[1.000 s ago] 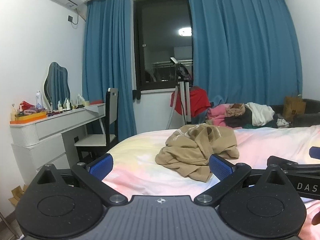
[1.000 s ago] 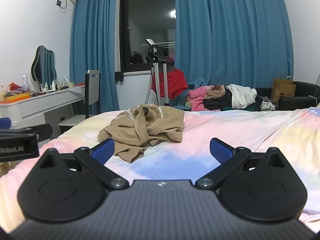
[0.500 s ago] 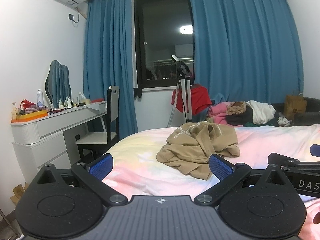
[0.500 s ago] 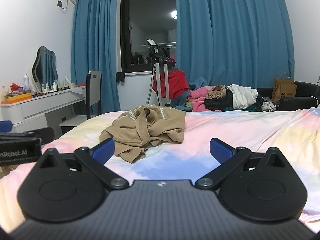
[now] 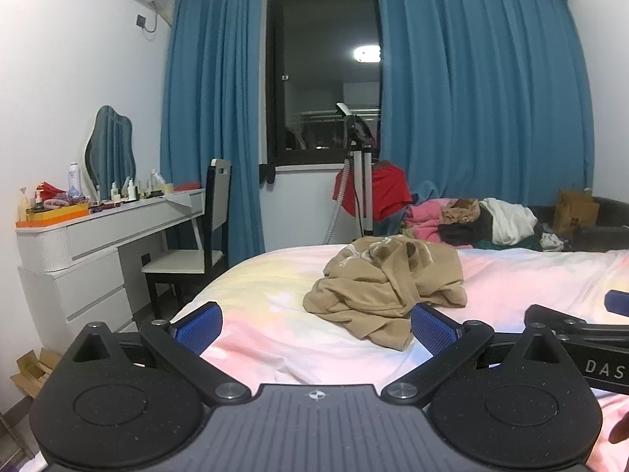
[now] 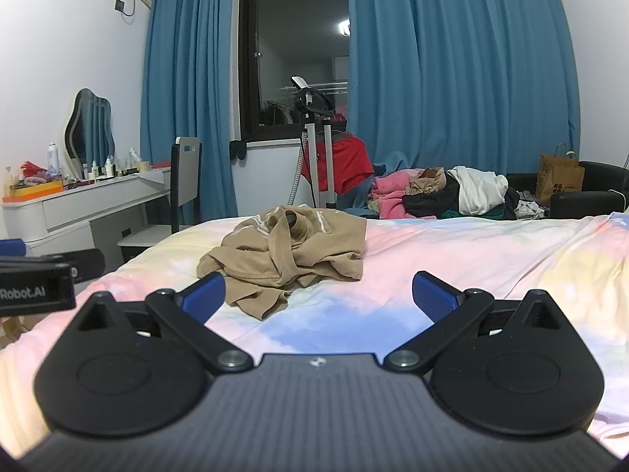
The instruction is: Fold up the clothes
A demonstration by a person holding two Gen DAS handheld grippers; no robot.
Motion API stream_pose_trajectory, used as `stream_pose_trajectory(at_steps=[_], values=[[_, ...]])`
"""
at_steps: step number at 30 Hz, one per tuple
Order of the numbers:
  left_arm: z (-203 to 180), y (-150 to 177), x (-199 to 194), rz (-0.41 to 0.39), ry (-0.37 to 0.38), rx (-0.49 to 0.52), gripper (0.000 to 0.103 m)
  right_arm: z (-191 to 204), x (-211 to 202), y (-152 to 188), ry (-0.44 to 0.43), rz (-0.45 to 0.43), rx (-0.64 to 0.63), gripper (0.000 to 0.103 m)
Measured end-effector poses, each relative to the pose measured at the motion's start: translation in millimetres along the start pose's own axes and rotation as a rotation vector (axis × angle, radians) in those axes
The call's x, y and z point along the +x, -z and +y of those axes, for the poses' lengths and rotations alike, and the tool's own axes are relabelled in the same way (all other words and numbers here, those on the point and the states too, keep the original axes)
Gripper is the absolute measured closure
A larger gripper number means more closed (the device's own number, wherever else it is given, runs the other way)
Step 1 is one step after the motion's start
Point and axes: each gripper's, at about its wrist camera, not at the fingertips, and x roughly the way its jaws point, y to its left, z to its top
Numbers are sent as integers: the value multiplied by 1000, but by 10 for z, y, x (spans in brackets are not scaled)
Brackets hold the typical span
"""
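Observation:
A crumpled tan garment (image 5: 385, 283) (image 6: 291, 255) lies in a heap on the pastel bedspread (image 5: 275, 314) (image 6: 452, 251). My left gripper (image 5: 314, 324) is open, blue pads spread wide, hovering above the near edge of the bed just short of the garment's front hem. My right gripper (image 6: 318, 293) is open too, nothing between its fingers, with the garment ahead and slightly left. The right tool's arm (image 5: 582, 330) shows at the right of the left wrist view; the left tool's arm (image 6: 39, 279) shows at the left of the right wrist view.
A pile of mixed clothes (image 6: 444, 196) sits beyond the bed's far side, next to a paper bag (image 6: 560, 177) on a dark sofa. A white dressing table (image 5: 98, 236), a chair (image 5: 204, 236) and a garment steamer stand (image 6: 314, 149) lie left and behind.
Both views have tilted up a little, so the garment and bed sit slightly lower in frame. Neither gripper has changed its opening.

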Motion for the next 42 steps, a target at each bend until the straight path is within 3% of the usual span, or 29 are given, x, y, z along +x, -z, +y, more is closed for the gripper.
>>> stream_pose_trajectory(at_steps=[17,27,36,42], values=[[2,28,22,4,-21,0,0,-4,0,8,-5,3,8,0],[11,128,247,56,1,-23,0,-96,-15,-33,64,-4,57,0],[-371,73,1099,160,141,72,10,-305,-33,-49,115,10,117,0],[-682,101,1947,213,190,-2,25,-612,180,-9,166,61,219,0]])
